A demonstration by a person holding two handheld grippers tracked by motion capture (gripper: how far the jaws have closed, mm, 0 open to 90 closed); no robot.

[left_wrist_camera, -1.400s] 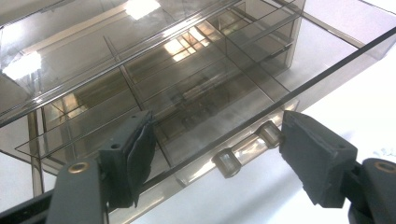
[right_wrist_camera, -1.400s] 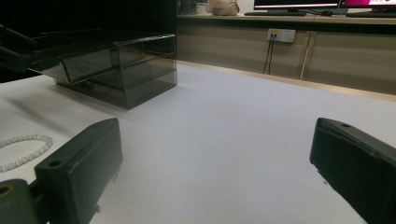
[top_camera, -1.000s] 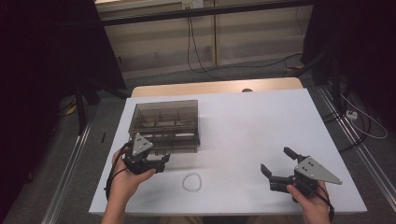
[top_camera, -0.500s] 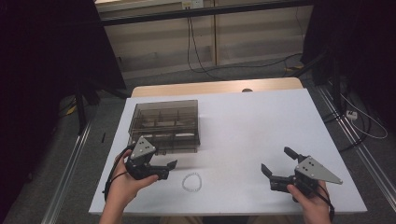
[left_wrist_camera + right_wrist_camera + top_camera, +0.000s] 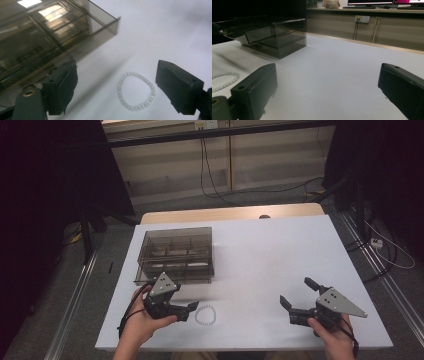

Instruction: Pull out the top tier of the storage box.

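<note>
A white bead bracelet [image 5: 206,315] lies flat on the white table [image 5: 270,255] near its front edge. In the left gripper view the bracelet [image 5: 136,91] sits on the table between and just beyond the two jaws. My left gripper [image 5: 187,311] is open, pointing right at the bracelet and close to it, with nothing held. A smoky clear compartment box [image 5: 175,254] stands just behind it. My right gripper [image 5: 296,291] is open and empty at the front right, far from the bracelet [image 5: 224,81], which appears at the left edge of its view.
The box [image 5: 50,32] has several inner compartments and its near wall is close to my left jaw. Beyond the table's far edge runs a wooden strip [image 5: 235,214], then floor with cables [image 5: 215,180]. The table's front edge is right under both hands.
My left gripper has slid away from the box, toward the front edge and rightward, closing in on the bracelet. The right gripper has stayed put.
</note>
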